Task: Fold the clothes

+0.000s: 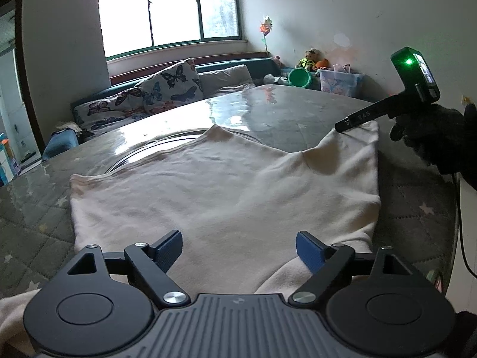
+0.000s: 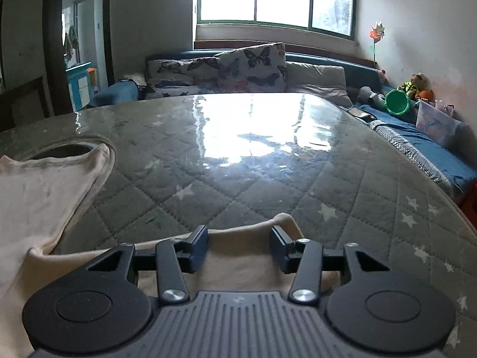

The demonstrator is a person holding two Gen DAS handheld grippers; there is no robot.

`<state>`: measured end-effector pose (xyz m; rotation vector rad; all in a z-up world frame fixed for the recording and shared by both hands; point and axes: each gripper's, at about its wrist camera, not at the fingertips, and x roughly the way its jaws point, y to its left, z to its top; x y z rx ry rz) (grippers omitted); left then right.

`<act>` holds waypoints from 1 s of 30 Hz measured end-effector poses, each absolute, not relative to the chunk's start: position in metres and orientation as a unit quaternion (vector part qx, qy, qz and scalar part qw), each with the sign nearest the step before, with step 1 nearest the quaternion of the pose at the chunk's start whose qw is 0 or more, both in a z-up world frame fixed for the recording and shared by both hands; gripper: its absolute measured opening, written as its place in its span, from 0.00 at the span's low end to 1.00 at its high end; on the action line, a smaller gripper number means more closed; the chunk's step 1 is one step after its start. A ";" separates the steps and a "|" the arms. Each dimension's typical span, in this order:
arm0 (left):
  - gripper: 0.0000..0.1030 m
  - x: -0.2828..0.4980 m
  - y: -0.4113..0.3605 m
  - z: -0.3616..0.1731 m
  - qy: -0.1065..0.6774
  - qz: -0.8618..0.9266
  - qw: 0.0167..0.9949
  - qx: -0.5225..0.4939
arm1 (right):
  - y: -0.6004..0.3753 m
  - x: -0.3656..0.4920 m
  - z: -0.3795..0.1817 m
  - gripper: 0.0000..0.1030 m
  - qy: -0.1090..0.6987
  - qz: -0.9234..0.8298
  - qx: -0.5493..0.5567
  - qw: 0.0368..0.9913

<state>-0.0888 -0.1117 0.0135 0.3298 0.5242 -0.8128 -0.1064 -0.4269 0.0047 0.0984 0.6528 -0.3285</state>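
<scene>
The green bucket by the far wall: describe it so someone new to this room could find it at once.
Start at the big window and follow the teal sofa beneath it toward the right-hand corner. There, among soft toys and beside a clear plastic storage box, lies the green bucket, tipped so its round mouth faces the room. It is the only bright green, round thing in that corner.

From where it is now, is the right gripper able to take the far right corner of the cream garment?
Probably yes. The right gripper stands open just above that corner of the cream garment, and nothing lies between its fingers and the cloth.
</scene>
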 end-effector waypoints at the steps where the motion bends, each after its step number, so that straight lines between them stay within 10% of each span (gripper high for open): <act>1: 0.85 -0.089 -0.110 0.014 0.252 -0.388 0.873 0.155 | -0.423 -0.110 0.007 0.47 0.316 -0.156 0.046 0.935; 9: 0.92 -0.107 -0.086 0.023 0.238 -0.372 0.885 0.146 | -0.361 -0.138 0.029 0.65 0.291 -0.044 0.025 0.956; 30: 0.93 -0.054 0.087 0.033 0.260 -0.073 0.962 0.029 | -0.241 -0.108 0.006 0.76 0.333 0.184 -0.025 0.924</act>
